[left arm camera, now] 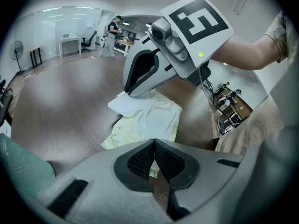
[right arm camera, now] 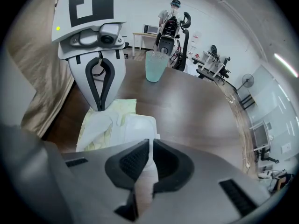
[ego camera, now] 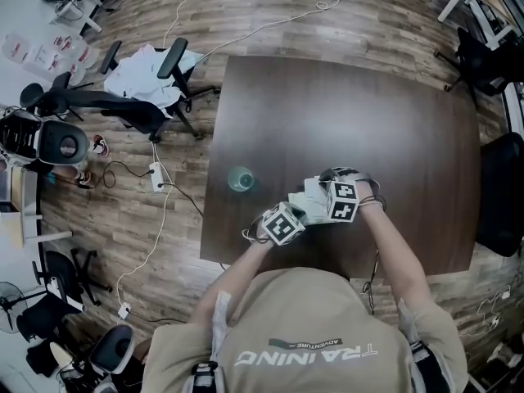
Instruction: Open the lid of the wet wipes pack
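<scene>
The wet wipes pack [ego camera: 310,196], pale green and yellow with a white lid, lies on the dark table [ego camera: 344,113] in front of the person. My left gripper [left arm camera: 154,142] is shut, its tips pinching the near edge of the pack [left arm camera: 135,127]; the right gripper view shows those tips [right arm camera: 100,107] at the pack's end. My right gripper [right arm camera: 150,143] is shut on the white lid flap [right arm camera: 138,126], which rises between its pads. In the left gripper view the right gripper [left arm camera: 129,93] stands over the raised flap [left arm camera: 125,104].
A translucent green cup [ego camera: 241,178] stands on the table left of the pack, also in the right gripper view [right arm camera: 155,65]. Office chairs [ego camera: 139,105] and cables lie on the wooden floor to the left. The table's near edge [ego camera: 278,268] is close to the person.
</scene>
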### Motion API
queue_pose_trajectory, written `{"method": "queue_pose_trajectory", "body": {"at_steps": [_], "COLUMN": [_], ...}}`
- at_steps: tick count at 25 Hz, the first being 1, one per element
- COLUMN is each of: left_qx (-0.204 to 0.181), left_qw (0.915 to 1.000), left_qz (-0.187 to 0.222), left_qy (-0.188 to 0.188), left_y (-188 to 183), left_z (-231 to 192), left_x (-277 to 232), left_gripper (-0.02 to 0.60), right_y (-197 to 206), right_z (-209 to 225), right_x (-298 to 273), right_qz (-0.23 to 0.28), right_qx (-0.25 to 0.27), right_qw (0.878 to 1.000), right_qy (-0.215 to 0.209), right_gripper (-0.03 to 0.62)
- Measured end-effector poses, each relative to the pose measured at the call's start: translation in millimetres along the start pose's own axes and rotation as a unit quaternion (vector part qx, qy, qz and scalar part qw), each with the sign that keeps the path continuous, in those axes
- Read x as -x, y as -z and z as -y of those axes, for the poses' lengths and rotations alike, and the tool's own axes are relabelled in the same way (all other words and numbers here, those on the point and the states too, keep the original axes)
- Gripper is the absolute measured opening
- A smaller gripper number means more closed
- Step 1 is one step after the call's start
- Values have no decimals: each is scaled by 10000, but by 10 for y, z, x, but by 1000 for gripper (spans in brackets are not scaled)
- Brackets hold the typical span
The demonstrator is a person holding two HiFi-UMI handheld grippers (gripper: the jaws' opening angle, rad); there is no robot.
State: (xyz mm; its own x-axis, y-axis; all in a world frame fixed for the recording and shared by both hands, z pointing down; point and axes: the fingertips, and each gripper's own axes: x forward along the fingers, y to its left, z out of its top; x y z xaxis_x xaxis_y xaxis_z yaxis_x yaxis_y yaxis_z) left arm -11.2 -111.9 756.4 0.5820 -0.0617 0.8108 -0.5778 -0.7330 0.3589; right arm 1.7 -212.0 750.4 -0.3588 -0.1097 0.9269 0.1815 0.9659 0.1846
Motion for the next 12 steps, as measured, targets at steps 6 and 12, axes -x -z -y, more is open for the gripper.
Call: {"method": "queue_pose_trajectory", "body": {"at_steps": [6, 12], "left_qx": [-24, -16], "left_qw": [10000, 10000], "left_qz": [-18, 13], "left_qy": [-12, -57], "left_y": [-13, -5], "left_z": [5, -6], "left_x": [15, 5], "left_gripper": [9, 9], "right_y": [51, 59], "right_z": [-16, -46], "right_x": [-33, -79], "right_qz": [-15, -12], "right_qx": [-85, -190], "right_qw": [9999, 9998], "right_qy": [-53, -87], "right_gripper": [31, 25]}}
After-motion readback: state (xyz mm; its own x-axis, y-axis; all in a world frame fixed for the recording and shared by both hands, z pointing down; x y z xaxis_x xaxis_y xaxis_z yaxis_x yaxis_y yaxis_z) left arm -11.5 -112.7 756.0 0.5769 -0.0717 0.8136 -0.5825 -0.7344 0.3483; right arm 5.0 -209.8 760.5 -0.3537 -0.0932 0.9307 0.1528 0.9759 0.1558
